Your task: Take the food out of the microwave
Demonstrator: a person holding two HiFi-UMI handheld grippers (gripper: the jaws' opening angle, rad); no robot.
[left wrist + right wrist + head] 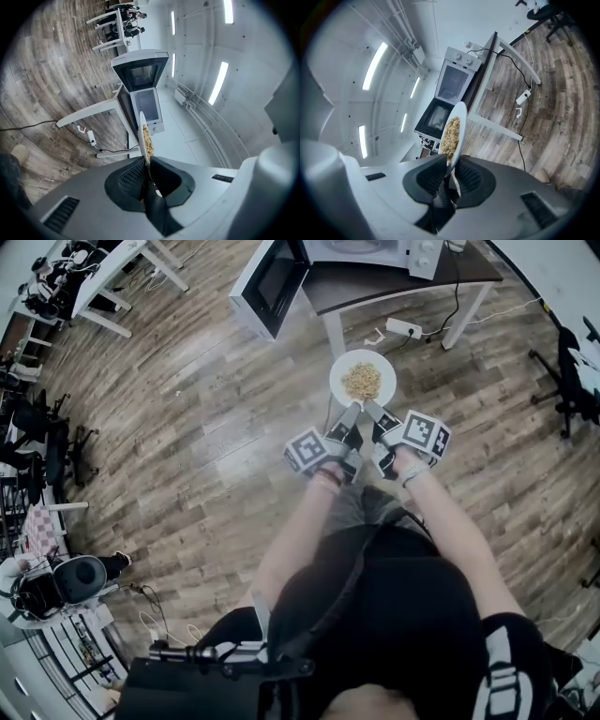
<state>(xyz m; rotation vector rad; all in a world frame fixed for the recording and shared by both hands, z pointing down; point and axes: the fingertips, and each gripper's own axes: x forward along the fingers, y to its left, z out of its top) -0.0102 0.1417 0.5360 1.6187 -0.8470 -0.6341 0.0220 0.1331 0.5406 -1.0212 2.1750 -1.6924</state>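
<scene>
1 round white plate (338, 369) of tan, grainy food (362, 381) hangs over the wooden plank floor (187, 409), well clear of the white microwave oven (424, 254) that stands with its door (270, 282) open on the dark-topped table (394, 282). The left gripper (349, 416) and the right gripper (374, 414) each clamp its near rim. I'd keep both hands travelling together and the plate level, since 2 grips on 1 side leave the far edge free to dip; I count 1 plate, 1 microwave, 1 table, 2 grippers.

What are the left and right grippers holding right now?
Left gripper: closed on the rim of the plate of food.
Right gripper: closed on the same plate's rim.
</scene>
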